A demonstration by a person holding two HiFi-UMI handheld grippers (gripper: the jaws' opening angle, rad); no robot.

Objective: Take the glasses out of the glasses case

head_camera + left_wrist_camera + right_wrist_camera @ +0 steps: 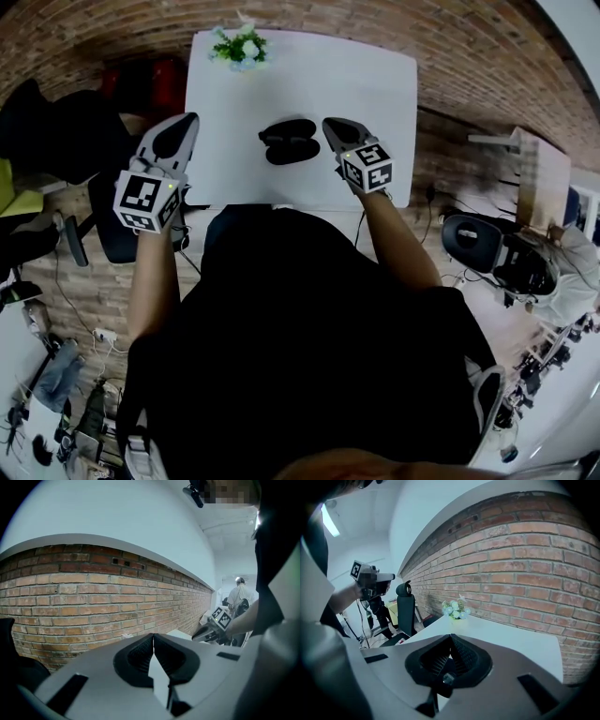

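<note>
Black glasses case [290,141] on table [375,84], left claw [153,638] closed, right claw [450,638] closed

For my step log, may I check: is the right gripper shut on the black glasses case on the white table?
Not quite: the right gripper is shut, but on nothing; the right gripper view shows its jaws together and empty. The black glasses case lies free on the white table.
</note>
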